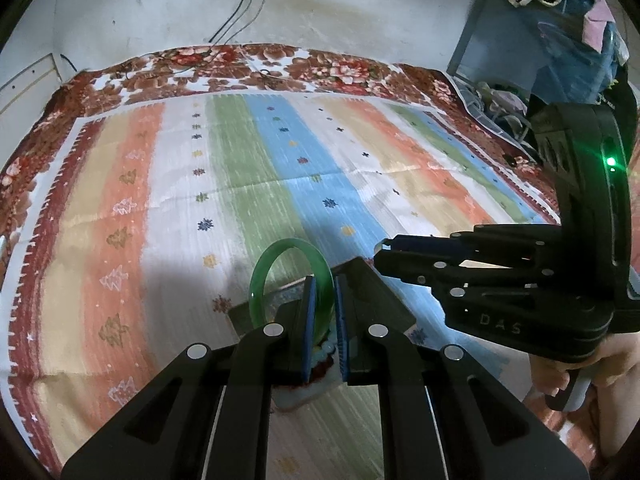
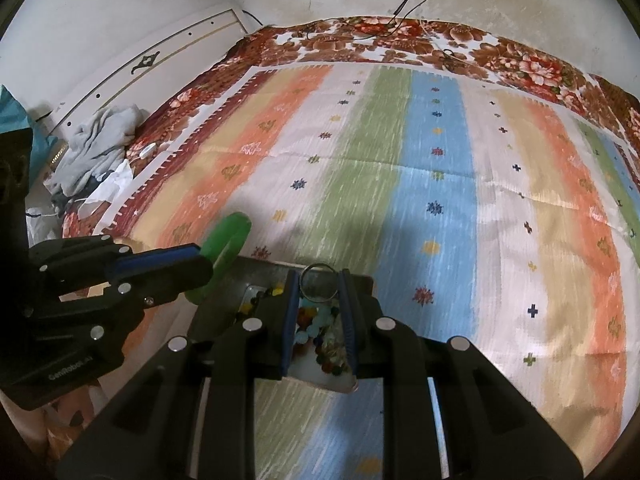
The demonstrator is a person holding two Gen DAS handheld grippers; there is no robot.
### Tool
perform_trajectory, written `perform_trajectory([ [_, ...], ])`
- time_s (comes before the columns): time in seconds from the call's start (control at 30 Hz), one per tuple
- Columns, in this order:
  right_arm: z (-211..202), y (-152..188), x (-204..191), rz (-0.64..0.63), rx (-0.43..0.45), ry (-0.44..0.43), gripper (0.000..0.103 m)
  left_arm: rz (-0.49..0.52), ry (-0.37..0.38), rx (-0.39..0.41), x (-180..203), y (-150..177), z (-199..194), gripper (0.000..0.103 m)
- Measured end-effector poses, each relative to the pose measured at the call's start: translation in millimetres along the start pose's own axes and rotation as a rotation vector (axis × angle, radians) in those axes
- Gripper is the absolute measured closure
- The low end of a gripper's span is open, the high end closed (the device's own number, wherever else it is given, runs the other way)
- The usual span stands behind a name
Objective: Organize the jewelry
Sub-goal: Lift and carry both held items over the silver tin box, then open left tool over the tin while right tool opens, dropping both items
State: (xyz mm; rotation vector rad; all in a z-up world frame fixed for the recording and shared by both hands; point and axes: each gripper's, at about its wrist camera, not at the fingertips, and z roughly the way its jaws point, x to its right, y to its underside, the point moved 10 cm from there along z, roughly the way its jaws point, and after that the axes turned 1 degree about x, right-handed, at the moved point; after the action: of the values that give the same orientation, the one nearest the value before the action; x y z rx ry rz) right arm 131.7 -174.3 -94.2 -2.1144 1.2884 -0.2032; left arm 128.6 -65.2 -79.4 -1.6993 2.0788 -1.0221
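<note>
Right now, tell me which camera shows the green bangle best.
The left wrist view: the green bangle stands as a near-complete ring between the left gripper pads. The right wrist view catches only a blurred edge-on part, partly hidden by the left gripper.

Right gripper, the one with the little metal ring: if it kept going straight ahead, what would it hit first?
Probably the striped cloth. The right gripper holds a ring above the bead tray and points past its far edge; beyond lies only cloth, though depth is unclear.
</note>
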Motion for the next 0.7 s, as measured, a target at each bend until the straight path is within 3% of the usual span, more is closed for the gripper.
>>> perform_trajectory([
  [0.43, 6, 6, 1, 0.013, -0.028, -0.006, 0.078, 0.010, 0.018, -0.027, 6, 6, 5, 0.093],
  [0.47, 7, 7, 2, 0.010, -0.034, -0.003, 0.071, 0.008, 0.014, -0.028, 5, 6, 5, 0.090],
  [0.53, 6, 6, 4, 0.007, -0.031, 0.010, 0.064, 0.006, 0.010, -0.032, 3, 6, 6, 0.066],
  [0.7, 3, 4, 14, 0.039, -0.023, 0.028, 0.058, -0.016, 0.005, -0.018, -3, 2, 3, 0.062],
])
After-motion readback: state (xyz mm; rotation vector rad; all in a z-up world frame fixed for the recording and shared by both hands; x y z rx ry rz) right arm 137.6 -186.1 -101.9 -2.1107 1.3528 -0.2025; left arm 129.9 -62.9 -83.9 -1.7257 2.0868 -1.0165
